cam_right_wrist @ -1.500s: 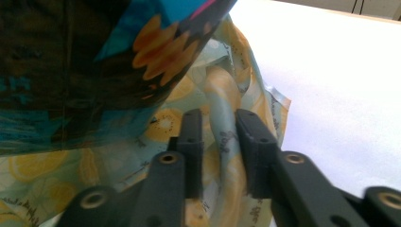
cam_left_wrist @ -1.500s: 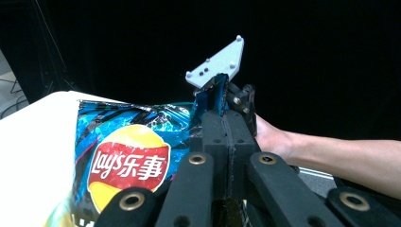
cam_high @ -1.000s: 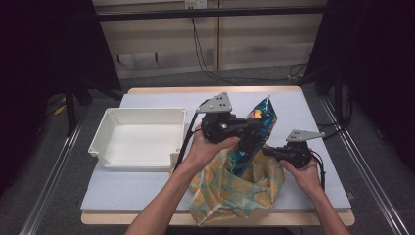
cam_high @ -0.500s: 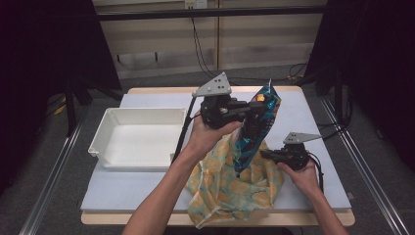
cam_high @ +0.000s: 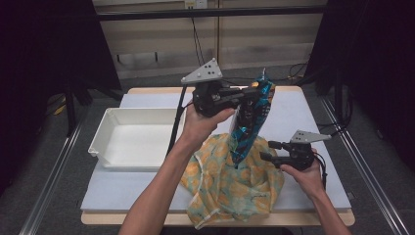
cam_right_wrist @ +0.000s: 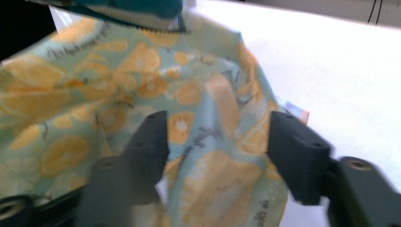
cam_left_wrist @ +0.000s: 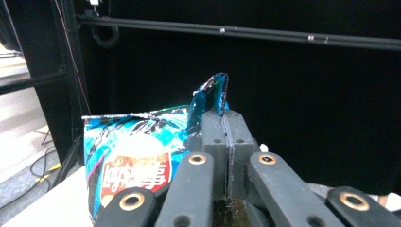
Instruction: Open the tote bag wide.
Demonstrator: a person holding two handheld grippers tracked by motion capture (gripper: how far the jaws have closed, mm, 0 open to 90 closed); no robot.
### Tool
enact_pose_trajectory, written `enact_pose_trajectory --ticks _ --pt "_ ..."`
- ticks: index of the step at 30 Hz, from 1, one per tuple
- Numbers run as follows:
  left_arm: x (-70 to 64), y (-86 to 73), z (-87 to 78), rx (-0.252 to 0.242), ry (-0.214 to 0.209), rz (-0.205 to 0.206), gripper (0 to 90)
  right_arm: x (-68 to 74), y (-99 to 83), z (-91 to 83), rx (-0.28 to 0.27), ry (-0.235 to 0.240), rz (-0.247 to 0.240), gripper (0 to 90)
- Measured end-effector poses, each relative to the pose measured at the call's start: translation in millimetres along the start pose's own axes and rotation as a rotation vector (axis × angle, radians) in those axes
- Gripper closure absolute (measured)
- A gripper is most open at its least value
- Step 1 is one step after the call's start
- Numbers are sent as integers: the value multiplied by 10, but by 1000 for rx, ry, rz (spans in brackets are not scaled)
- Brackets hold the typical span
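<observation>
A blue crisp bag (cam_high: 249, 120) hangs in the air above the table, pinched at its top edge by my left gripper (cam_high: 252, 93), which is shut on it. In the left gripper view the bag (cam_left_wrist: 137, 161) shows its red label, with its crumpled top corner caught between the jaws of my left gripper (cam_left_wrist: 227, 125). Below it lies a pale green cloth bag with orange-slice print (cam_high: 230, 183), rumpled on the table. My right gripper (cam_high: 266, 150) is low at the cloth's right edge, open. In the right gripper view the right gripper (cam_right_wrist: 217, 137) has its jaws apart around a fold of the cloth bag (cam_right_wrist: 142, 85).
An empty white plastic tray (cam_high: 134, 139) stands on the left half of the white table (cam_high: 303, 112). Black cables trail from both grippers. Metal rails run along both sides of the table, with dark curtains beyond.
My left gripper has lifted the crisp bag up, its lower end rising out of the cloth bag. The right gripper has shifted slightly down and right along the cloth's edge.
</observation>
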State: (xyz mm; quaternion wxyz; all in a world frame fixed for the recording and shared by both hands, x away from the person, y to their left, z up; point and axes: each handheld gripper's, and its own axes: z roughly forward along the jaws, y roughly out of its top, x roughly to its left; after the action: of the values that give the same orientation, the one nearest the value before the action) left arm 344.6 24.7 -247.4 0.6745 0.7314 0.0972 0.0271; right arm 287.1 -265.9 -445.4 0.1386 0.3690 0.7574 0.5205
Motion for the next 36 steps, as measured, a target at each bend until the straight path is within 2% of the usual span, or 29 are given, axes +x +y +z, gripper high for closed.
enact_pose_trajectory --ticks 4,6,8,13,17,18,21,23,25,29,32,36 --pt "30 65 -96 10 19 17 897 26 11 -61 -34 -11 14 238" --pt "55 94 -156 -7 25 13 897 52 6 -88 -25 -11 12 187" --pt "64 104 -219 -15 39 13 897 102 -7 -145 -26 -31 -2 131" --pt "98 110 -376 -20 74 18 898 165 -26 -268 -83 -48 9 74" --pt "147 107 -521 -27 99 16 898 190 -18 -321 -123 -30 37 12" --pt "165 99 -558 -32 107 16 898 198 -25 -337 -128 -24 36 11" --pt "229 70 -678 -30 138 3 897 227 -76 -380 -113 -48 21 11" --pt "257 41 -756 -34 155 -5 897 233 -130 -406 -105 -68 33 16" --pt "269 9 -826 -25 167 -2 898 232 -166 -425 -117 -67 40 13" --pt "297 -50 -939 -16 192 -9 897 280 -209 -459 -116 -121 32 14" --pt "336 -65 -1032 9 222 -3 897 320 -234 -475 -132 -188 14 16" --pt "390 -66 -1197 11 251 -7 897 354 -254 -489 -138 -200 10 15"
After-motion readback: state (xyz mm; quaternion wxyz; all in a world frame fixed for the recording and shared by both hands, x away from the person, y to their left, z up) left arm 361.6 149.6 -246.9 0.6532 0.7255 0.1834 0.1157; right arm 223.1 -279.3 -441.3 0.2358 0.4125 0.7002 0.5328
